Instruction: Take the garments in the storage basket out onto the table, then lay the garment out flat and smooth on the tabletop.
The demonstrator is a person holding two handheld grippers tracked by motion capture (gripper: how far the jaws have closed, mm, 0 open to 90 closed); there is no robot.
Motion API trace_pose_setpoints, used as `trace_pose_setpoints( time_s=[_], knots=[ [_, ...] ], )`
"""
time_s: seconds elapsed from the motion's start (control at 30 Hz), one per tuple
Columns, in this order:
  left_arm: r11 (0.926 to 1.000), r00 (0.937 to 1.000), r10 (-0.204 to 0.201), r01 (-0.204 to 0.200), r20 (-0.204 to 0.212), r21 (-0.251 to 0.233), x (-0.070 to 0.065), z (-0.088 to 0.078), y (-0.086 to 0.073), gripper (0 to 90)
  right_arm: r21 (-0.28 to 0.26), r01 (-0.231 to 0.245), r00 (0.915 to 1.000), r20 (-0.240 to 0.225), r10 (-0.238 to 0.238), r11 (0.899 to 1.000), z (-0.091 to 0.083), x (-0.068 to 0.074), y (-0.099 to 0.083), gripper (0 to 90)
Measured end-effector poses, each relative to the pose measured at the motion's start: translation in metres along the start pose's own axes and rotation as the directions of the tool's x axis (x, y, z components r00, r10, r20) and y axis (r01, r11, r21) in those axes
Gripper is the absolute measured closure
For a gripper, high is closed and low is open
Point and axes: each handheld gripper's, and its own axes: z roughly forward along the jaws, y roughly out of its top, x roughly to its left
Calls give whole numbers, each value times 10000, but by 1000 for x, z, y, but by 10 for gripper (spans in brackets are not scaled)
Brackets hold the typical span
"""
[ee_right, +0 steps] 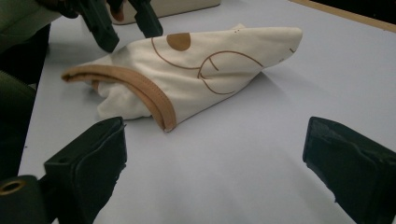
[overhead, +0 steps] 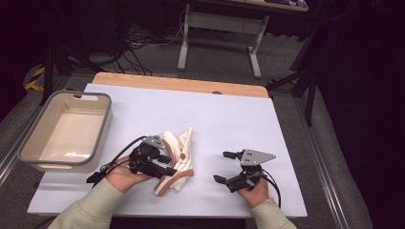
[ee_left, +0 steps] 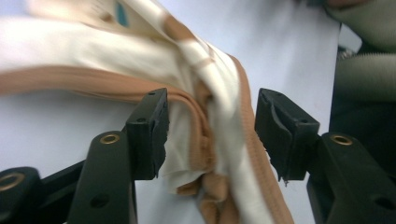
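Observation:
A cream cloth bag (overhead: 177, 160) with tan straps and a tan printed line pattern lies crumpled on the white table (overhead: 229, 119), left of the middle near the front. My left gripper (overhead: 168, 165) is at the bag's left side. In the left gripper view its jaws (ee_left: 210, 133) stand apart with bunched cream fabric (ee_left: 140, 56) and a tan strap between them, and the pads do not press on it. My right gripper (overhead: 220, 166) rests to the right of the bag, wide open and with nothing in it (ee_right: 215, 163). The right gripper view shows the bag (ee_right: 201, 79) and the left gripper (ee_right: 132, 37) beyond.
A beige tub with a grey rim (overhead: 102, 124) stands at the table's left edge, nothing in it. A wooden strip (overhead: 181, 83) runs along the table's far edge. Bare white tabletop lies behind and to the right of the bag.

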Motion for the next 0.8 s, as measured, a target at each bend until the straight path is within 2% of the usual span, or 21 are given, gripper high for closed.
trace_pose_setpoints(
  time_s=[0.1, 0.23, 0.33, 0.53, 0.67, 0.73, 0.8],
  knots=[
    [9991, 9993, -251, 241, -283, -352, 5, -9, -1, 466, 122, -86, 9998, -167, 88, 9999, 6, 3, 5, 95],
    [9981, 9958, -547, 525, -741, -313, 10, -12, -4, 488, 452, 32, 9996, -281, -20, 9990, 14, 9, 11, 209],
    [9990, 9977, -445, 441, -502, -87, 8, -11, -8, 529, 799, 164, 9987, -498, -125, 9967, 23, 15, 15, 284],
    [9994, 9990, 1, 15, -437, 357, -2, -9, -13, 575, 1372, 714, 9936, -968, -583, 9880, 42, 27, 24, 391],
    [9990, 9992, 62, -45, -402, 434, -5, -10, -17, 579, 1669, 1049, 9914, -946, -900, 9804, 51, 32, 27, 441],
    [9991, 9990, 33, -14, -442, 435, -5, -12, -20, 573, 1961, 1263, 9902, -842, -1117, 9724, 58, 32, 28, 458],
    [9992, 9989, -3, 21, -465, 387, -4, -14, -24, 573, 2018, 1260, 9902, -859, -1105, 9713, 60, 33, 29, 457]
  ],
)
